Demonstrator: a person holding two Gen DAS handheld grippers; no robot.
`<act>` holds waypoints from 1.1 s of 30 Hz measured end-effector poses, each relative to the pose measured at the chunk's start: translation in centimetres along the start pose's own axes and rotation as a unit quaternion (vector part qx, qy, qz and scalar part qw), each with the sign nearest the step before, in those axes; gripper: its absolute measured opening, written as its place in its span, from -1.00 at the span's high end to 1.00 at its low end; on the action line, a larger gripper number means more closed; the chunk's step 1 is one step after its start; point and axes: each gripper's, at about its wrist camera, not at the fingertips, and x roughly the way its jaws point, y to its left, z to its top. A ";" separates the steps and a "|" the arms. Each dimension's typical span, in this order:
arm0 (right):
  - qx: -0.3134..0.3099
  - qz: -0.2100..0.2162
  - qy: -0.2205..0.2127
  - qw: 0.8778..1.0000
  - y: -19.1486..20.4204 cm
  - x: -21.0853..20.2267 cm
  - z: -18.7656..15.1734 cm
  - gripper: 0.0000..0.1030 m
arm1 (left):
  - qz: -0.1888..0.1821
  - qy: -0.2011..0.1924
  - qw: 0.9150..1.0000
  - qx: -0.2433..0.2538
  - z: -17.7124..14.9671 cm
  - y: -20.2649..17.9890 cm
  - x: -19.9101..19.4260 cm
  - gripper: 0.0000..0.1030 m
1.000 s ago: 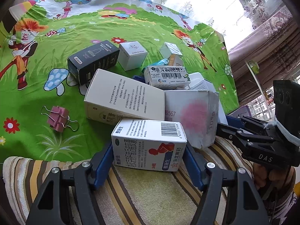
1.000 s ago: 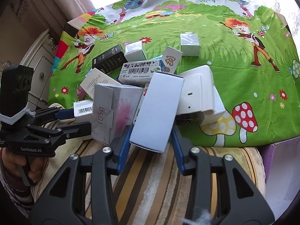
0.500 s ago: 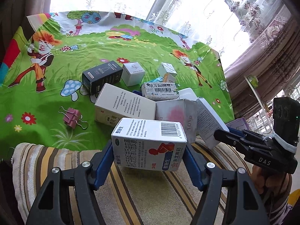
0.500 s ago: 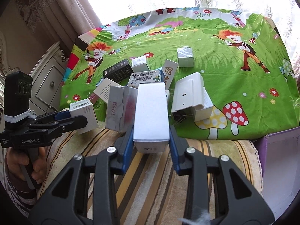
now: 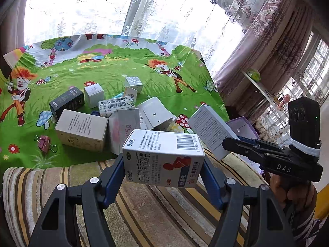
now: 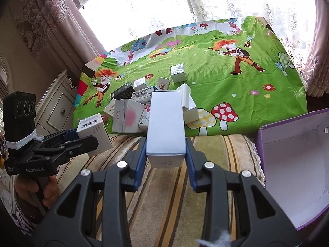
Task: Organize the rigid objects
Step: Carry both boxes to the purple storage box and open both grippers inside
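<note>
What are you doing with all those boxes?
A person is tidying boxes, with a gripper in each hand. The left gripper holds a medicine box with a barcode. The right gripper holds a plain white box. Both are lifted off the pile. An open purple box waits nearby.

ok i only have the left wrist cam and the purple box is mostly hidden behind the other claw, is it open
observer: yes, the purple box is open, no lid on it.
operator: anything inside
observer: nothing in the part of its white inside that shows; the rest is cut off.
operator: how is the right claw holding its box
observer: the right claw presses the two long sides of the plain white box; its jaws have just been closing on it.
</note>
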 end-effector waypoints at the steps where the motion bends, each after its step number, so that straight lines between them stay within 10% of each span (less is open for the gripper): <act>1: 0.005 -0.005 -0.003 1.000 -0.6 -0.5 -0.2 0.23 | -0.005 0.005 1.000 0.003 0.1 -0.6 0.4 -0.37; 33: 0.152 -0.223 -0.085 0.959 -15.5 -10.0 -3.1 0.15 | -0.130 0.109 0.976 0.138 1.1 -18.4 10.5 -0.60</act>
